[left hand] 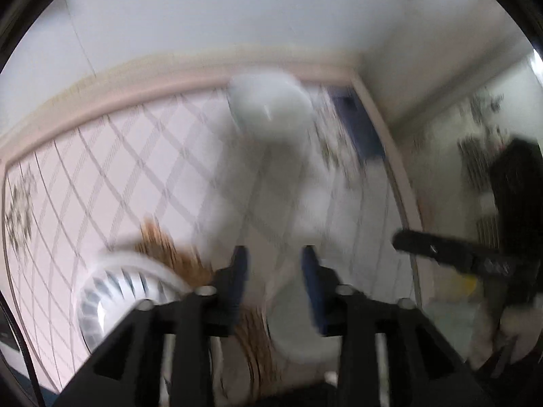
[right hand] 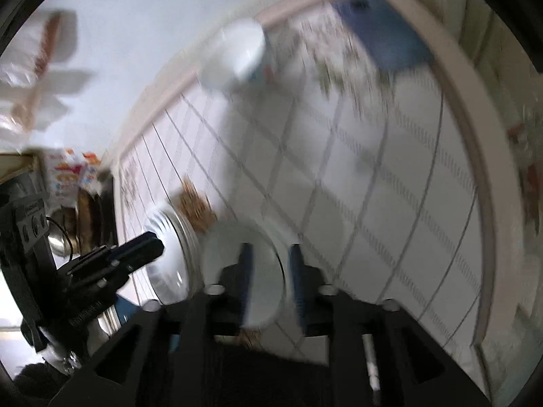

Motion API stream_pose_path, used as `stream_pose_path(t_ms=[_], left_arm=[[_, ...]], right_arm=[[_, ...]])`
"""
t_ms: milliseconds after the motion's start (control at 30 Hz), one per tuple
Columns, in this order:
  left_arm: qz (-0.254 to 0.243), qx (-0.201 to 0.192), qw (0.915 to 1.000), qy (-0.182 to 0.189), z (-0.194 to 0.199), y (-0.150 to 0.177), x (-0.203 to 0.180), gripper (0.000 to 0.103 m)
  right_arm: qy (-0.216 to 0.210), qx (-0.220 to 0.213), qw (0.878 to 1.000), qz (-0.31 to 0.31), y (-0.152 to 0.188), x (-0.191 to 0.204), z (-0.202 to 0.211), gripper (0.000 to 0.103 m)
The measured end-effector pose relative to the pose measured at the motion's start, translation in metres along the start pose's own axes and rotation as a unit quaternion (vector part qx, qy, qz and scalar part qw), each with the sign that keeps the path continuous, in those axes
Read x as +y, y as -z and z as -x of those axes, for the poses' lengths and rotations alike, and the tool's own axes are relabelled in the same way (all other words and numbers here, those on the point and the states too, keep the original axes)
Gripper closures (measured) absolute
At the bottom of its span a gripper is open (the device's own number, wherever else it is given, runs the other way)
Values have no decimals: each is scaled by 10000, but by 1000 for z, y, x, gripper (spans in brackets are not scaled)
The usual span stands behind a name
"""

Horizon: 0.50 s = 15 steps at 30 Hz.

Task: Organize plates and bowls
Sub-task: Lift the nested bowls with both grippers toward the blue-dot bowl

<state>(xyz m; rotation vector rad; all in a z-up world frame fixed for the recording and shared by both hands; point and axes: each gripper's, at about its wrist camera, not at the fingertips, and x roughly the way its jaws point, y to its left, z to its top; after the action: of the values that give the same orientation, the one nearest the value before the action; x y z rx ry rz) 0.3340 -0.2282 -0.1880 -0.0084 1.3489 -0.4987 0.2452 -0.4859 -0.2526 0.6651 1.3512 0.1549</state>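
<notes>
Both views are motion-blurred. A white bowl (left hand: 269, 101) stands at the far edge of the checked tablecloth (left hand: 118, 156); it also shows in the right wrist view (right hand: 237, 54). A white plate with a striped rim (left hand: 115, 291) lies near my left gripper (left hand: 275, 257), which is open and empty; a pale dish (left hand: 298, 325) lies under its right finger. In the right wrist view my right gripper (right hand: 269, 254) is open over a pale plate (right hand: 244, 264), beside the striped plate (right hand: 169, 254). The left gripper (right hand: 135, 247) shows there at left; the right gripper (left hand: 441, 254) shows at right.
A woven brown mat (left hand: 169, 247) lies under the plates. A blue object (right hand: 380, 34) sits at the table's far corner. Packages (right hand: 68, 176) and metal ware (right hand: 61, 234) stand off the table's left side.
</notes>
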Motion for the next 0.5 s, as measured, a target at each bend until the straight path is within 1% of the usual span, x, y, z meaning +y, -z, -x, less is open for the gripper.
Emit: stream_pose_path(t_ms=[33, 67, 100, 133, 200, 233, 300, 400, 433, 500], left_arm=[[112, -155, 9998, -60, -2, -20, 7, 61], [220, -255, 9994, -113, -6, -36, 14, 61], [319, -278, 9990, -139, -12, -50, 20, 61], [460, -247, 9986, -111, -23, -67, 28, 61], [706, -76, 9975, -47, -44, -89, 41, 61], [856, 78, 9963, 16, -59, -101, 47, 61], [1000, 334, 9944, 55, -82, -113, 51, 61], [1000, 628, 9930, -50, -113, -126, 50, 61], [982, 667, 9929, -86, -118, -129, 48, 62], [894, 758, 9930, -115, -132, -133, 46, 64]], right_arm=[[-46, -173, 9998, 32, -14, 3, 5, 49], [-56, -281, 9996, 46, -25, 5, 9, 45], [-74, -485, 9988, 81, -45, 9, 11, 45], [-90, -582, 9982, 97, -57, 10, 11, 45], [-129, -729, 9972, 51, -86, 12, 4, 45], [-174, -760, 9970, -1, -103, 10, -4, 45], [-116, -775, 9969, -39, -131, 10, -22, 45], [23, -691, 9976, -76, -163, 7, -49, 45], [51, -639, 9979, -93, -169, 6, -56, 45], [77, -507, 9986, -132, -180, 1, -75, 48]])
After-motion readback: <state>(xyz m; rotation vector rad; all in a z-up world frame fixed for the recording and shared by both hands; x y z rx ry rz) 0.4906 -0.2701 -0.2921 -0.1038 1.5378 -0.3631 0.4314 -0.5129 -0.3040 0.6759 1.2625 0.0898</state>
